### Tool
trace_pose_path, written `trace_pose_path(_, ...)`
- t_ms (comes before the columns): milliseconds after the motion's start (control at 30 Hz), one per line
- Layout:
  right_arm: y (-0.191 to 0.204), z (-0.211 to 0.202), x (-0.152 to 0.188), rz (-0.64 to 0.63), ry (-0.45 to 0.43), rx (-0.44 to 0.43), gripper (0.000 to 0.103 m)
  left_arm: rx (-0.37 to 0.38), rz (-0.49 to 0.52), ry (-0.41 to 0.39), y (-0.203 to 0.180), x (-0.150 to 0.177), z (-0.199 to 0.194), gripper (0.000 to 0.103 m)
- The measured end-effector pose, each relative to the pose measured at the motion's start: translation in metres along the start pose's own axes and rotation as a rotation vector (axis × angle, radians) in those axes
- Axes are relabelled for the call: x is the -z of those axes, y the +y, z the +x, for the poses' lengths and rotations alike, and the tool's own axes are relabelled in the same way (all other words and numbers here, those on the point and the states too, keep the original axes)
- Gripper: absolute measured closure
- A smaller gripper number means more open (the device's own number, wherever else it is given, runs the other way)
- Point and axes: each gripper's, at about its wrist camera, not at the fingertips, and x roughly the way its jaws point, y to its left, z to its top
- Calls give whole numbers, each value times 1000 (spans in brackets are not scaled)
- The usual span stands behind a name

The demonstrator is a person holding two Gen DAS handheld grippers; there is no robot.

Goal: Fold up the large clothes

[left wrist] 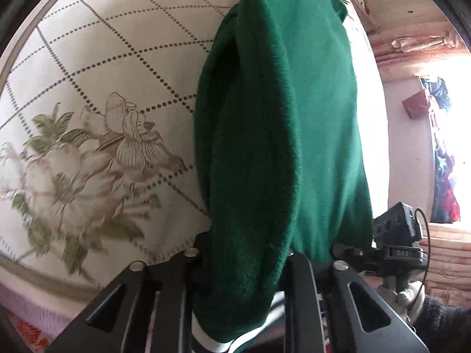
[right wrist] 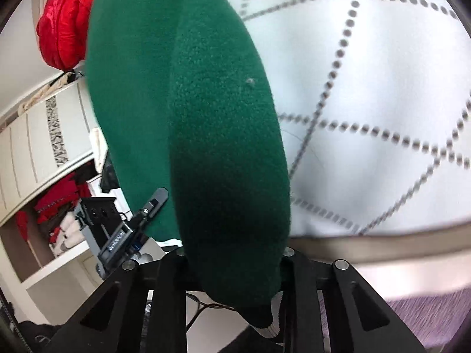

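A dark green fleece garment with a white-striped hem hangs down from my left gripper, which is shut on its edge; the cloth hides the fingertips. The same green garment fills the middle of the right wrist view, and my right gripper is shut on another part of its edge. The garment is lifted above a cream bedspread with dotted diamond lines and a printed flower.
The bedspread spreads under both grippers, with a purple bed base at its edge. A camera on a tripod stands to the right. Shelves with a red jacket and folded clothes stand at the left.
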Motion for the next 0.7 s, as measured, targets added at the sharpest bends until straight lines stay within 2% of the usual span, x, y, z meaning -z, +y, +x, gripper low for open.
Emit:
trace_pose_path(100,24,-10,25,-19,49,-6,79,-8,21,35,-16,10,-26,91)
trace_pose_path(200,45,-28,60,19,112,-30,79,-10,10,93,-24,29,-55,91)
trace_pose_path(267,52,-46,84,65,148,-73,79,-11,-7,154,-34,43,-82,91)
trace_pose_path(300,56,-58,98,115,173,-125,79,-12,6,182,-39,49,-97,91)
trace_pose_path(400,74,-89,110,163,207,-203,80,-8,56,228,-71,41,-139,91)
trace_pose_path(500,101,-114,83,161,178,-266,80,-6,63,193,-91,3,-149,91)
trace_pose_path(567,121,-120,53,132,143,-298,80,11,16,140,-95,-42,-142,91)
trace_pose_path(600,131,-125,32,114,109,-304,80,3,26,114,-94,-51,-141,90)
trace_pose_path(633,137,-128,9,112,85,-326,80,-27,34,73,-96,-75,-134,90)
trace_pose_path(700,136,-139,-31,125,50,-340,80,-33,-22,43,-87,-103,-121,88)
